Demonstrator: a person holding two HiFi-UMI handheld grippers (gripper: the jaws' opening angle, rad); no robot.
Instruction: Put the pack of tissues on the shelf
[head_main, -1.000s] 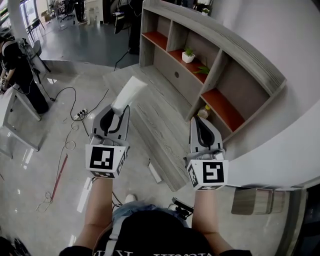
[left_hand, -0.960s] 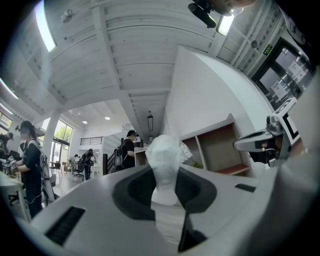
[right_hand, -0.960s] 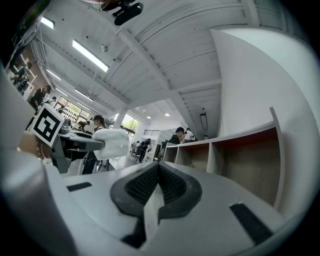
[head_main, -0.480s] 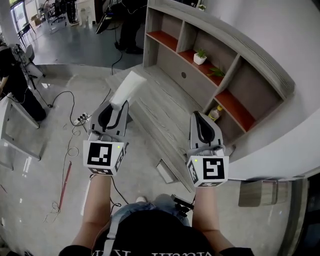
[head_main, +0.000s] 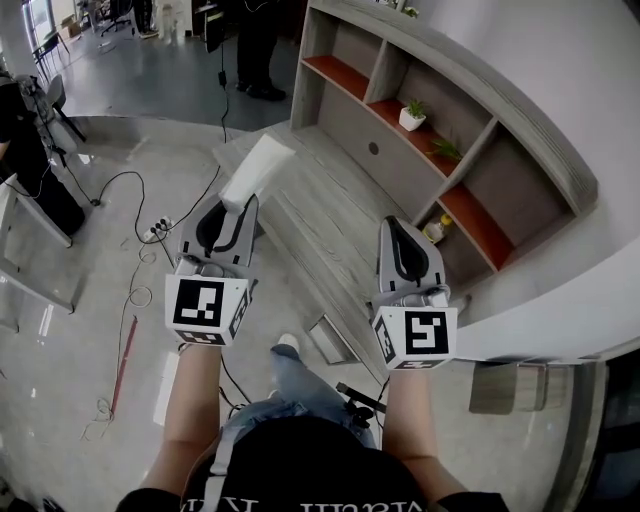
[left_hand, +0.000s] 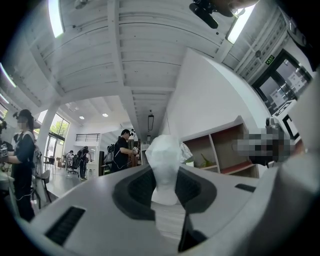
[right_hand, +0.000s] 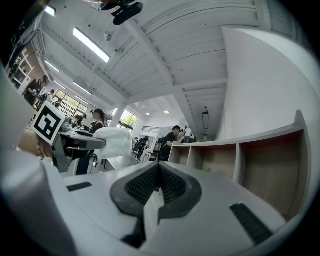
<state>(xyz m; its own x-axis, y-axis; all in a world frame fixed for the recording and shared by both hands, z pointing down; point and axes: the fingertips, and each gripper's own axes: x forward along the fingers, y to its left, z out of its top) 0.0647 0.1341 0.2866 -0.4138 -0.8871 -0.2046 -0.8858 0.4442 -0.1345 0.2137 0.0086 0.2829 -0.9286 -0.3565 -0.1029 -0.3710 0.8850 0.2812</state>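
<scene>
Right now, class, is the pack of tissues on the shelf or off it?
Off it: the pack of tissues is clamped in the left gripper, apart from the shelf.

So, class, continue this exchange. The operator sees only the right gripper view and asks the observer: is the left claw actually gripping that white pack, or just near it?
Observer: Gripping it. The left gripper view shows the left claw shut on the tissue pack, which sticks out past the jaws.
Operator: Is anything already on the shelf?
Observer: Yes. In the head view, a plant in a white pot stands in a middle compartment of the shelf.
Operator: And nearest my right claw?
Observer: The head view shows a small yellowish bottle at the near end of a red-floored compartment, just beyond the right claw.
</scene>
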